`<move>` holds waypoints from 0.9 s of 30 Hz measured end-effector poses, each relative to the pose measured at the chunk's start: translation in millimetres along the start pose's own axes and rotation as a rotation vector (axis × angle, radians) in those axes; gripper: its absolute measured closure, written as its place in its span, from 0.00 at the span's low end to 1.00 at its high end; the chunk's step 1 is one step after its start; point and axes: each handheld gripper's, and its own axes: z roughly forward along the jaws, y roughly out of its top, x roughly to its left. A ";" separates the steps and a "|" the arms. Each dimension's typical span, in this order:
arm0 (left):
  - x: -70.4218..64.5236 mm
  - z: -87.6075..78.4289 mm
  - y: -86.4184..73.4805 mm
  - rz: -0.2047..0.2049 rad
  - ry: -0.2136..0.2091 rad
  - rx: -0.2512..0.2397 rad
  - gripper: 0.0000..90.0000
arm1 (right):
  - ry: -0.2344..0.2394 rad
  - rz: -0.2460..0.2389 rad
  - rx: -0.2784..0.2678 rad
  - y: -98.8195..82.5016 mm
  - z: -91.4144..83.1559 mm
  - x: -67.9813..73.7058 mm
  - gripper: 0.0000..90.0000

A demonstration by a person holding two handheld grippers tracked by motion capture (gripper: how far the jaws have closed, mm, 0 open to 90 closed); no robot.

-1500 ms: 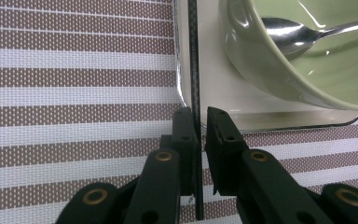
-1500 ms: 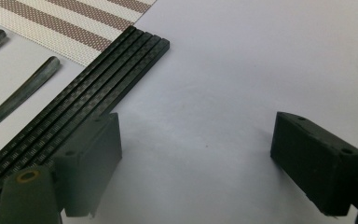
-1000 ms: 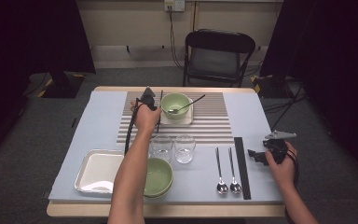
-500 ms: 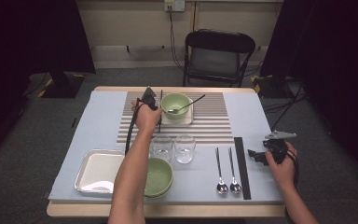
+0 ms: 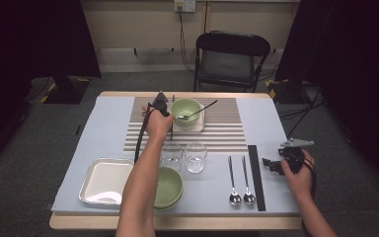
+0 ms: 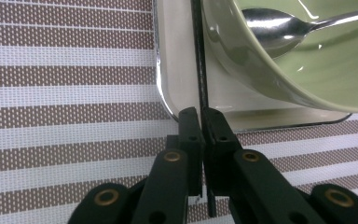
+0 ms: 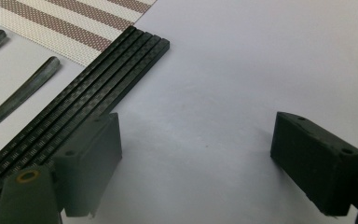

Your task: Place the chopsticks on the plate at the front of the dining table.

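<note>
left claw (image 6: pixel 200 122): matte black, two flat blocky jaws on hinged link arms; brass-coloured rivets at the pivots, small dark screws in the jaw blocks
left claw cable (image 5: pixel 139 140): black, trailing along the forearm
right claw (image 7: pixel 196 161): black rectangular jaw blocks with small screw holes, one brass-ringed pivot
right claw plate (image 5: pixel 296 143): grey, three-cornered, on top
arms: bare, no sleeves

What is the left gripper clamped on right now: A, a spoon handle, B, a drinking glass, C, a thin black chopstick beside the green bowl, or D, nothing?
C: in the left gripper view the left gripper is shut on a thin black chopstick running past the green bowl.
</note>
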 end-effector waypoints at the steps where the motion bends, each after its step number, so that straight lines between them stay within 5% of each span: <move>1: 0.0 0.1 -0.1 0.000 0.001 0.003 0.97 | 0.000 0.000 0.000 0.0 0.0 0.0 0.17; 27: 5.5 -24.7 -3.9 0.024 -0.028 -0.056 0.87 | -0.001 -0.001 0.000 0.0 0.0 0.1 0.17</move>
